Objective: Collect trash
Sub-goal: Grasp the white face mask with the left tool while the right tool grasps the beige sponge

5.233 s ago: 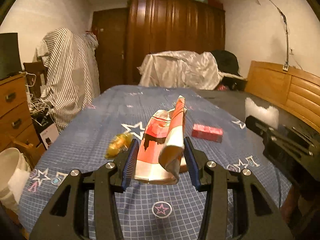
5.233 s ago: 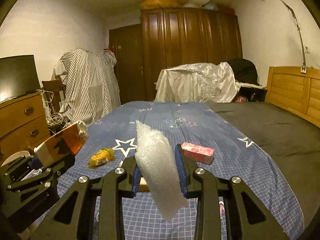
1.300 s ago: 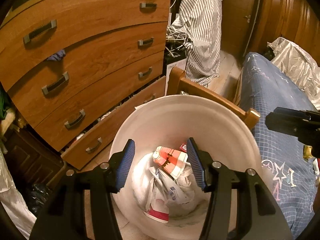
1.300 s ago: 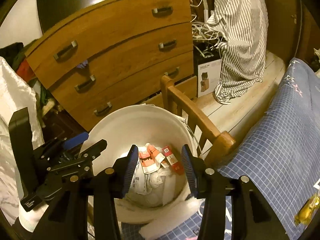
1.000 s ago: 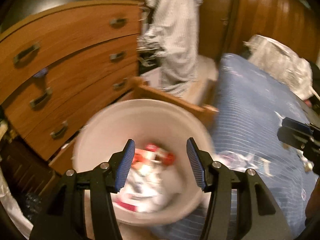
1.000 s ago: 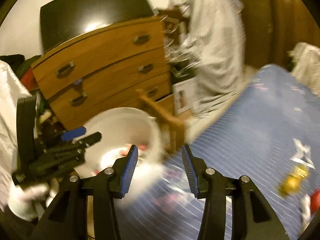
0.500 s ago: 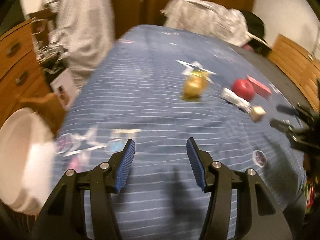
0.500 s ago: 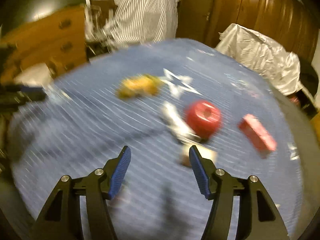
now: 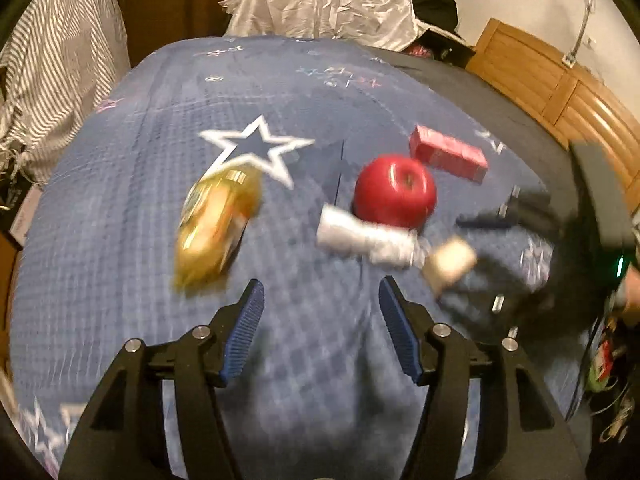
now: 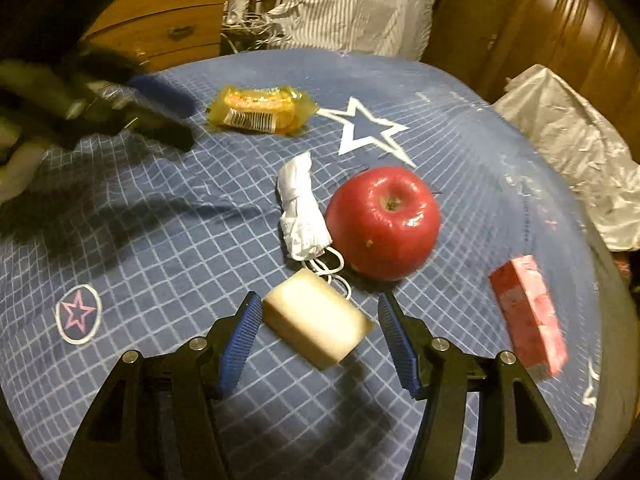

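Note:
On the blue star-patterned bedspread lie a yellow snack wrapper, a crumpled white face mask, a red apple, a cream block and a pink box. My right gripper is open, its jaws on either side of the cream block. My left gripper is open and empty just short of the wrapper and the mask. The apple, block and pink box also show in the left wrist view.
A wooden dresser and striped cloth stand beyond the bed's left side. A wooden headboard and a silver cover lie at the far side. The right gripper appears blurred in the left wrist view.
Both grippers dropped their trash in the white bin, then swung back over the bed. Both have come down close to the items; the right now straddles the cream block.

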